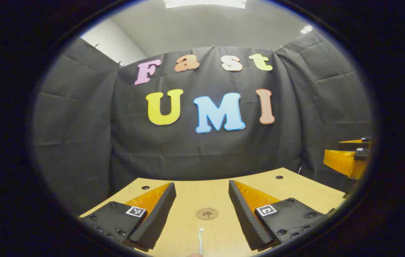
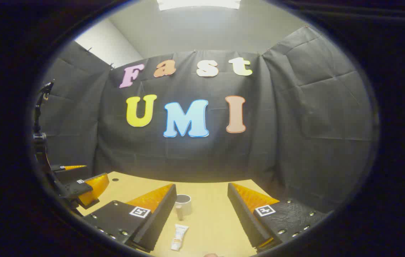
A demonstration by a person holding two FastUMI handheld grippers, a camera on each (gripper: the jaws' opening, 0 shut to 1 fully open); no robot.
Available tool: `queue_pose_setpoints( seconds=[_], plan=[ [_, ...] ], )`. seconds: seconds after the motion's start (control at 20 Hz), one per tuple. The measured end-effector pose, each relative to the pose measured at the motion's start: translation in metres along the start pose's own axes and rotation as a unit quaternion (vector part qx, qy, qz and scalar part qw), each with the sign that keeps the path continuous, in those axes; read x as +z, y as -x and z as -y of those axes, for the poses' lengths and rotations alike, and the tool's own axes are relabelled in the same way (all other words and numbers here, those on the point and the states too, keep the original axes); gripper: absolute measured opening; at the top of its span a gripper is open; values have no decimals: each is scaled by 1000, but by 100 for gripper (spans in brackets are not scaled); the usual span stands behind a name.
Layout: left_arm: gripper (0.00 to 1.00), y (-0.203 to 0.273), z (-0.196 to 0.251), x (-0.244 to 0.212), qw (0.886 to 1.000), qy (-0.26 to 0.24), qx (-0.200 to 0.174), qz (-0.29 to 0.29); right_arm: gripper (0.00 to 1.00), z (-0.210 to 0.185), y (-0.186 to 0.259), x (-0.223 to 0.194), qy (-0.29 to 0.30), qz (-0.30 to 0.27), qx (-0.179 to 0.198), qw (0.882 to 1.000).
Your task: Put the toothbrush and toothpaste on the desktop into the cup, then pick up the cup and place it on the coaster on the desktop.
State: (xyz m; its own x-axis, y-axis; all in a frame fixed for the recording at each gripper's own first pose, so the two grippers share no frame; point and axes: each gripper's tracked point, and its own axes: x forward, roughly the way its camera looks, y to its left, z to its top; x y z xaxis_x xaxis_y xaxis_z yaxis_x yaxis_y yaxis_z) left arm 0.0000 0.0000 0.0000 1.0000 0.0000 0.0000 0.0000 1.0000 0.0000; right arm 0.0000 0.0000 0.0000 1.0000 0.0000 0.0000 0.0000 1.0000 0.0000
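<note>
In the left gripper view a white toothbrush (image 1: 201, 240) lies on the wooden desktop (image 1: 202, 192), pointing away from me between my open left gripper (image 1: 202, 205). Just beyond it sits a round brown coaster (image 1: 207, 213). In the right gripper view a white cup (image 2: 183, 204) stands on the desktop (image 2: 209, 200) close to the left finger, and a small white toothpaste tube (image 2: 179, 237) lies nearer to me. My right gripper (image 2: 202, 205) is open above the desktop with nothing between its fingers.
The other gripper (image 1: 348, 157) shows orange and black at the right edge of the left gripper view. In the right gripper view the left gripper (image 2: 81, 184) hovers at the far left. Cable holes (image 1: 145, 187) dot the desktop's back edge.
</note>
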Motion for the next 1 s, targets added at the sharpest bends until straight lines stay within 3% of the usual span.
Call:
queue_pose_setpoints(
  seconds=[0.35,0.4,1.0],
  plan=[
    [94,-8,-11,0,997,54,50,-4,91,-20,-26,0,51,0,63,997],
    [98,-12,-8,-1,997,59,49,-10,91,-21,-29,-1,47,-1,66,997],
    [99,-54,-18,-13,998,52,21,-24,91,-41,-54,-26,62,-51,66,995]
  ],
)
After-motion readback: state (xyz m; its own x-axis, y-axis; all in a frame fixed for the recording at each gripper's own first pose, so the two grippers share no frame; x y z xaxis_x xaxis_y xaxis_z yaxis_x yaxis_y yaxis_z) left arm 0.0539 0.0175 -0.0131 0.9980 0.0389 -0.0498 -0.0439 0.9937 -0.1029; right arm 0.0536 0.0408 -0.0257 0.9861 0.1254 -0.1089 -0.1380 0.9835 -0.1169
